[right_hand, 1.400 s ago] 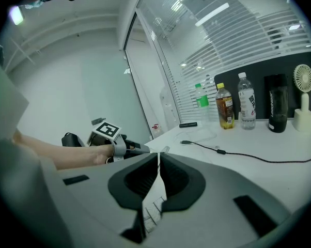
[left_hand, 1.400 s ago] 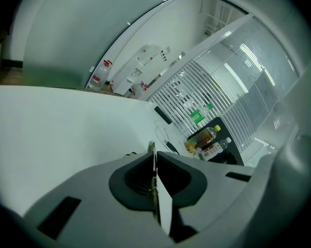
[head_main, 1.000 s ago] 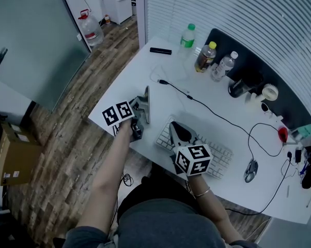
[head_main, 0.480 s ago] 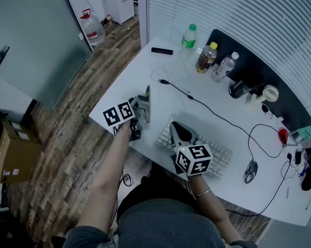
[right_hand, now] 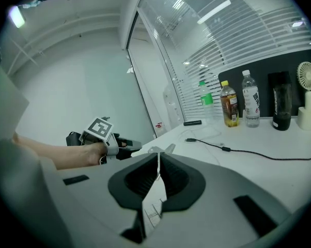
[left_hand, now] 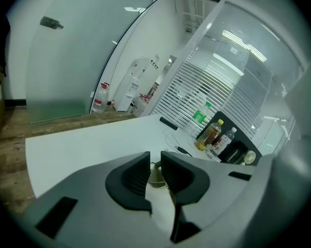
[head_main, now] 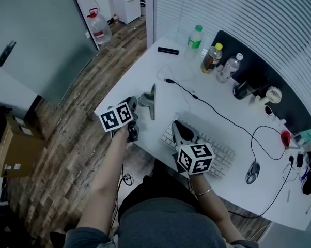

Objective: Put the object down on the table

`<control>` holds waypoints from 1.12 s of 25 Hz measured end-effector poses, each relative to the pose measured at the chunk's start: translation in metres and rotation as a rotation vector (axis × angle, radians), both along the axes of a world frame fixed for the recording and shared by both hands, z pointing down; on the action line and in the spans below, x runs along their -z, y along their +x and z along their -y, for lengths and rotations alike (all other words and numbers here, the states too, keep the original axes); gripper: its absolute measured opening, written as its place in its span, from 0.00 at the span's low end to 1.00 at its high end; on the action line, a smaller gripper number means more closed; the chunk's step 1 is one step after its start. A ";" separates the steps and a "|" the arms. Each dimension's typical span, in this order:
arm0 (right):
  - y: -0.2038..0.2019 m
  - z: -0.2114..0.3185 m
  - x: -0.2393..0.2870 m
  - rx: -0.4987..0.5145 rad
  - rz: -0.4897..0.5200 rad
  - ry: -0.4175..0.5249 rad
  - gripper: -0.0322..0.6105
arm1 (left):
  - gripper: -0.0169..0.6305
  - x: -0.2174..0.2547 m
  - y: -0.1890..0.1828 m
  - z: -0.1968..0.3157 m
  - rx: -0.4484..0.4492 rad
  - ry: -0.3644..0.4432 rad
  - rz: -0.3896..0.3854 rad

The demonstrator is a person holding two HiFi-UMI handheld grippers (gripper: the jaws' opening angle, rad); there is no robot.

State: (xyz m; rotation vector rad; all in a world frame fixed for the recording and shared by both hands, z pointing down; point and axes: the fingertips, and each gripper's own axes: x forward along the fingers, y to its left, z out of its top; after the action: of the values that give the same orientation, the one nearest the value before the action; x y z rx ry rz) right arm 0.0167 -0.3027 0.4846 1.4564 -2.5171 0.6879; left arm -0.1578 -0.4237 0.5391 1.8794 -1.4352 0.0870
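Object (head_main: 151, 98) on table (head_main: 145, 68), just beyond left gripper's (left_hand: 155, 163) fingers (left_hand: 129, 177).

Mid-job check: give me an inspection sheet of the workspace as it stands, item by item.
Surface: white table, bare around its left part.
Job's things: grey metal object appears to rest on the table near the left edge.
Clutter: keyboard, mouse, three bottles, black bar, fan.
Grippers: left gripper jaws a narrow gap apart, the object showing in the gap; gripped or released cannot be told. right gripper jaws together, empty, over the keyboard.
Cables: black cable crosses the table's middle; mouse cable loops at the right.
Surroundings: wood floor, water jug, cardboard box.
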 end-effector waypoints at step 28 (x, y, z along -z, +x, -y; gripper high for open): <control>-0.034 -0.030 0.013 0.054 -0.023 0.037 0.05 | 0.07 0.042 -0.055 -0.123 -0.013 0.143 0.338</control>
State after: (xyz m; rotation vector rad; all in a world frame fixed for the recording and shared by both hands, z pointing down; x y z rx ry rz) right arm -0.0177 -0.2729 0.4717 1.3946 -2.5549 0.6158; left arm -0.2124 -0.3008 0.4973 2.0625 -1.6916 0.3296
